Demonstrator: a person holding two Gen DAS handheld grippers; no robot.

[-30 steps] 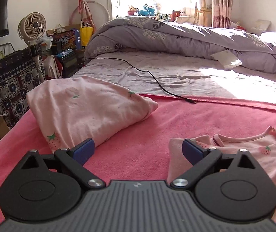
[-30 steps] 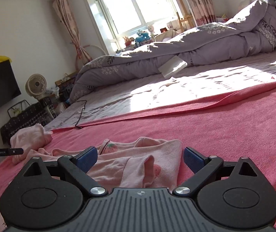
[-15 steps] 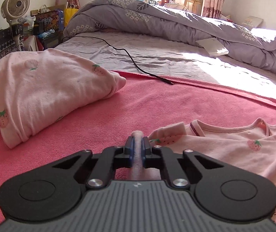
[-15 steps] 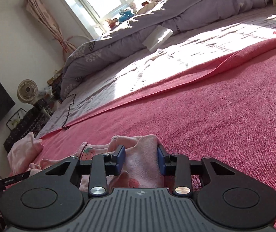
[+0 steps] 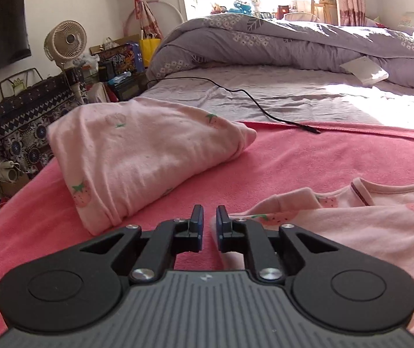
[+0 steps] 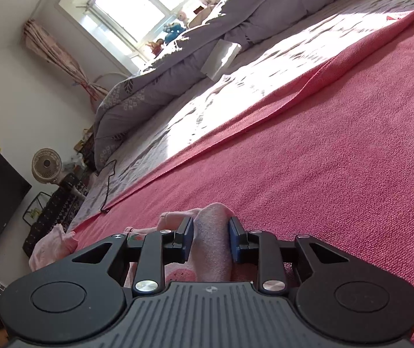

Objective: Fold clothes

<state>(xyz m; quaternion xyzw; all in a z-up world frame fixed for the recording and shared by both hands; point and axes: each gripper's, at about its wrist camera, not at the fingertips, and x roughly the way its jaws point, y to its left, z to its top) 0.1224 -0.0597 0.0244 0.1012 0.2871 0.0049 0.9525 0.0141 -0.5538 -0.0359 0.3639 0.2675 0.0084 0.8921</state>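
Note:
A pink strawberry-print shirt [image 5: 352,232] lies spread on the red blanket [image 5: 294,168], to the right of my left gripper [image 5: 209,226]. The left jaws stand a narrow gap apart with red blanket showing between them. The shirt's sleeve edge touches the right pad [image 5: 221,226]. A folded pink garment [image 5: 149,156] rests ahead on the left. In the right wrist view my right gripper [image 6: 210,232] is shut on a thick fold of the shirt [image 6: 210,249], low over the blanket [image 6: 337,174]. The folded garment [image 6: 53,246] shows far left there.
A black cable [image 5: 259,107] runs over the grey sheet beyond the blanket. A heaped lilac quilt [image 5: 294,43] and a white box [image 5: 363,69] lie further back. Off the bed's left side stand a fan [image 5: 66,40], a patterned bag [image 5: 33,116] and clutter.
The left jaws, shut on the sleeve half a second ago, have parted slightly and the view has tilted up. The right gripper stays shut on the fold and has rolled sideways.

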